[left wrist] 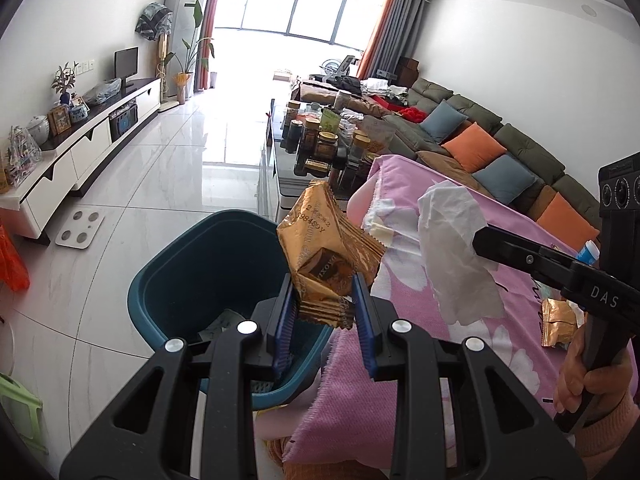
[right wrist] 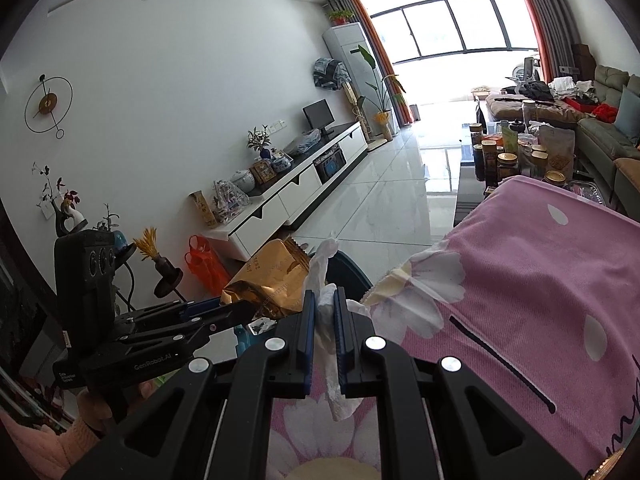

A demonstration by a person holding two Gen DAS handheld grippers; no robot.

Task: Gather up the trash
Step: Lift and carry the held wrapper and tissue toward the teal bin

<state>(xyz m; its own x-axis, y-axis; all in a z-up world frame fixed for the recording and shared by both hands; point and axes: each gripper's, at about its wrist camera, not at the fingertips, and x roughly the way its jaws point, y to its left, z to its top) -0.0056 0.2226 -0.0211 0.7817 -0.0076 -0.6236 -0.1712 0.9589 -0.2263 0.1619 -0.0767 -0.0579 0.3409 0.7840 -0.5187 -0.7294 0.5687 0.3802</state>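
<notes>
Bench: covered by a pink flowered cloth (left wrist: 452,216), filling the right half of both wrist views; jars crowd a dark table (left wrist: 280,168) past its far end.
Bin: teal waste bin (left wrist: 192,264) on the tiled floor, lower centre of the left wrist view, just beside the bench edge; some litter lies inside.
Left claw (left wrist: 325,304): pinching a gold snack wrapper (left wrist: 324,248) by its lower edge, wrapper standing up over the bin's right rim.
Right claw (right wrist: 324,312): pressed together on a white tissue (right wrist: 320,276), which sticks out above and below the pads, over the bench edge.
Spare wrapper: second gold wrapper (left wrist: 560,320) lies on the cloth, right edge of the left wrist view.
</notes>
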